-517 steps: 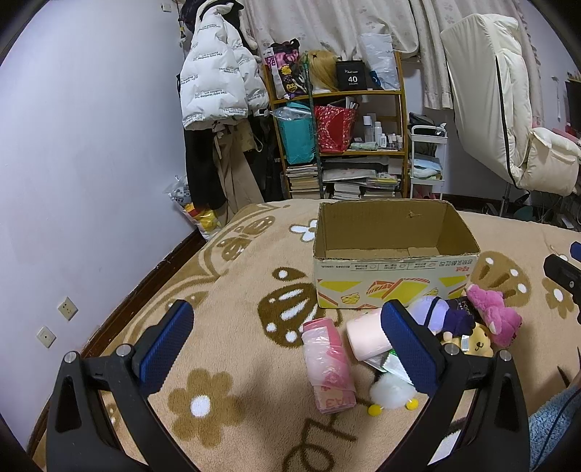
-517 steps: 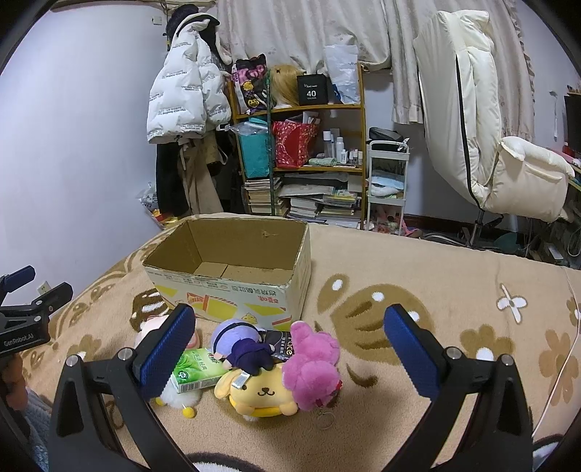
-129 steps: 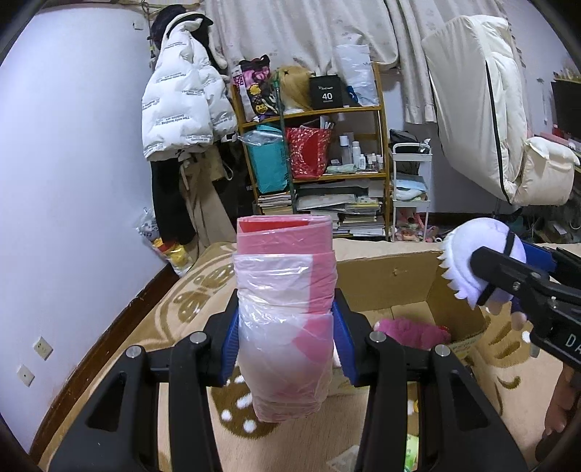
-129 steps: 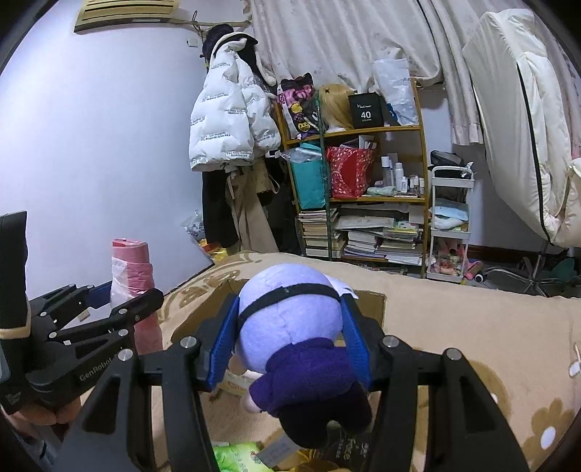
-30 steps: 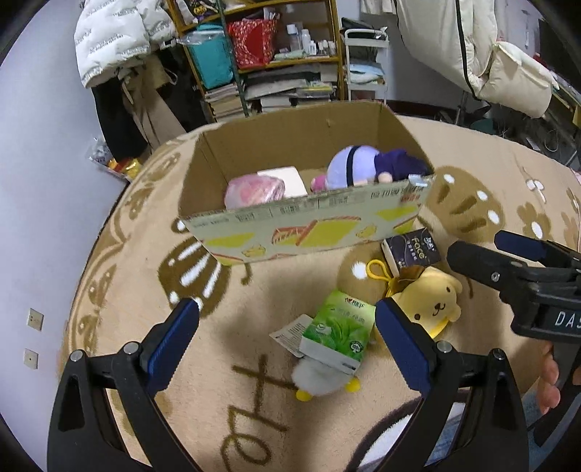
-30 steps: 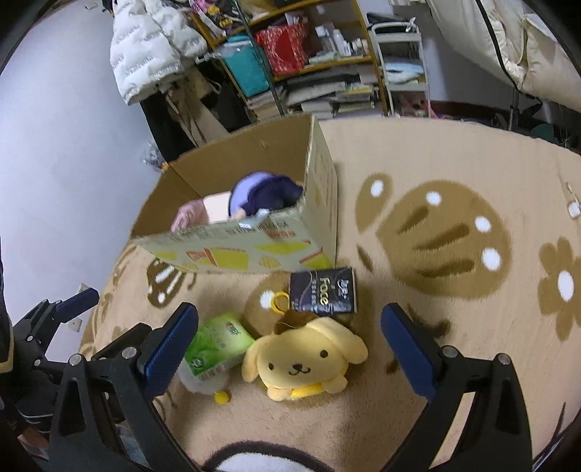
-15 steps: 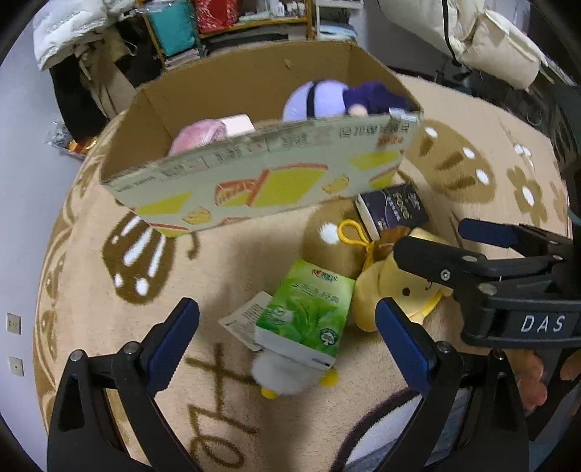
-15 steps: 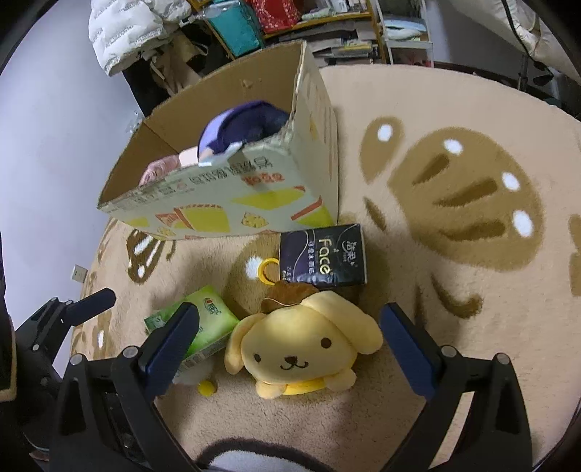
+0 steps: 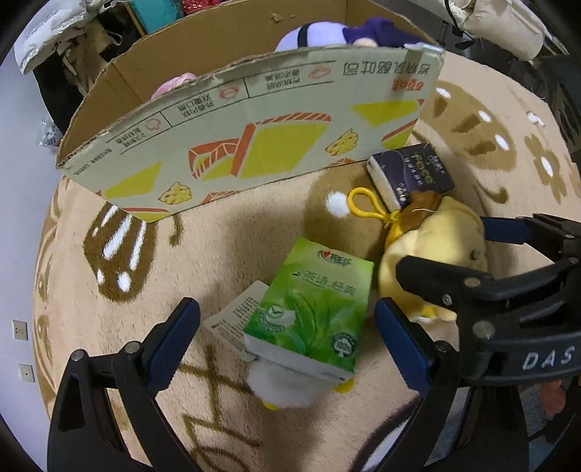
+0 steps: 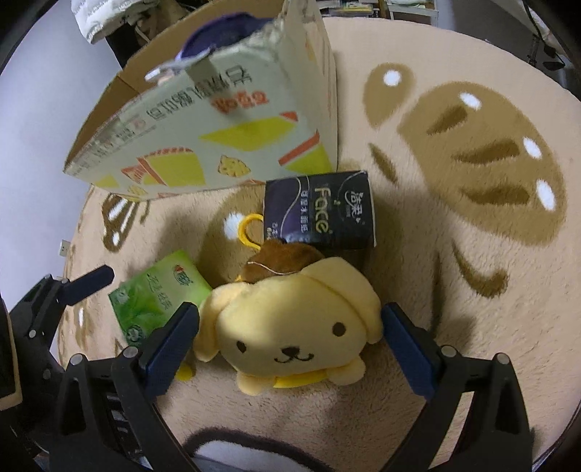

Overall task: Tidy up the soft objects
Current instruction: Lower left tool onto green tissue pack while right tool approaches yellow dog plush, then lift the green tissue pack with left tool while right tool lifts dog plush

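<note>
My left gripper (image 9: 287, 345) is open, its fingers on either side of a green tissue pack (image 9: 312, 312) that lies on a white fluffy toy (image 9: 279, 388). My right gripper (image 10: 290, 345) is open around a yellow dog plush (image 10: 294, 326), which also shows in the left wrist view (image 9: 435, 247). A dark tissue pack (image 10: 319, 212) lies behind the plush. The cardboard box (image 9: 250, 145) holds a purple plush (image 9: 326, 32) and a pink item (image 9: 174, 83). The green pack shows in the right wrist view (image 10: 156, 294).
Everything sits on a beige carpet (image 10: 454, 236) with brown patterns. A white jacket (image 9: 51, 32) and clutter stand behind the box. A wall with sockets (image 9: 20, 328) is at the left.
Both grippers have come down closer to the carpet. The left now straddles the green pack and the right straddles the yellow plush. Both stay open.
</note>
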`<state>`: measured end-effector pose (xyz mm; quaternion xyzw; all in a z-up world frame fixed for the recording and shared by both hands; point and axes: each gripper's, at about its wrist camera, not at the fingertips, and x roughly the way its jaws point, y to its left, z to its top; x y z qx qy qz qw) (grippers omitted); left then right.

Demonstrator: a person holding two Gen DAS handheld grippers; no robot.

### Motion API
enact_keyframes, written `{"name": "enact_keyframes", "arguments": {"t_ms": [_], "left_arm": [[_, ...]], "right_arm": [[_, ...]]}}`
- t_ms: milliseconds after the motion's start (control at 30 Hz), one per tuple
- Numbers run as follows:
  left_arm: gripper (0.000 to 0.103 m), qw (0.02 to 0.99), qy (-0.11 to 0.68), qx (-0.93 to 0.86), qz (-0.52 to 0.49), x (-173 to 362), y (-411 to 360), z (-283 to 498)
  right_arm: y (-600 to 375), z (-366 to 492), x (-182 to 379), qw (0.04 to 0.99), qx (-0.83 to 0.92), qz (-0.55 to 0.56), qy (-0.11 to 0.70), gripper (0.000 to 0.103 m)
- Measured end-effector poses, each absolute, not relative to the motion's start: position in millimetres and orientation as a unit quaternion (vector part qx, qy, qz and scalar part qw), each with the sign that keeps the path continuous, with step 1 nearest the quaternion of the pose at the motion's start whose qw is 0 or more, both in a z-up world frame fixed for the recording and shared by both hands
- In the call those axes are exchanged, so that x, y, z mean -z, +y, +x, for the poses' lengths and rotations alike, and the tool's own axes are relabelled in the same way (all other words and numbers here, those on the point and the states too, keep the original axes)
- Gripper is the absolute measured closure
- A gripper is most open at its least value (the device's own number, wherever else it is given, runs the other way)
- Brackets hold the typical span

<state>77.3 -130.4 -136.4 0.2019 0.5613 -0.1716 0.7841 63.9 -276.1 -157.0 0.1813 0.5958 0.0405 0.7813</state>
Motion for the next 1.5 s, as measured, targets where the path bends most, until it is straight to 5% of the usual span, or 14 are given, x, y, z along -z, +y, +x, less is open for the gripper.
{"name": "enact_keyframes", "arguments": {"t_ms": [233,367,1067,1500], "left_arm": [[0.021,0.786,0.553,0.180,0.212,142,-132,78],[0.038,0.786,0.549,0.187,0.213,144,-132,80],[0.039,0.830,0.522,0.127,0.151,110,-90,75],[0.039,0.892,0.435,0.073,0.102,54,-59,59]], "right_arm": [[-277,66,167,0.768,-0.040,0.191,0.610,0.002],[-274,67,168,0.768,-0.042,0.185,0.612,0.007],[-278,55,145,0.793,-0.052,0.171,0.582,0.041],[-269,31,75,0.874,-0.076,0.150,0.455,0.042]]}}
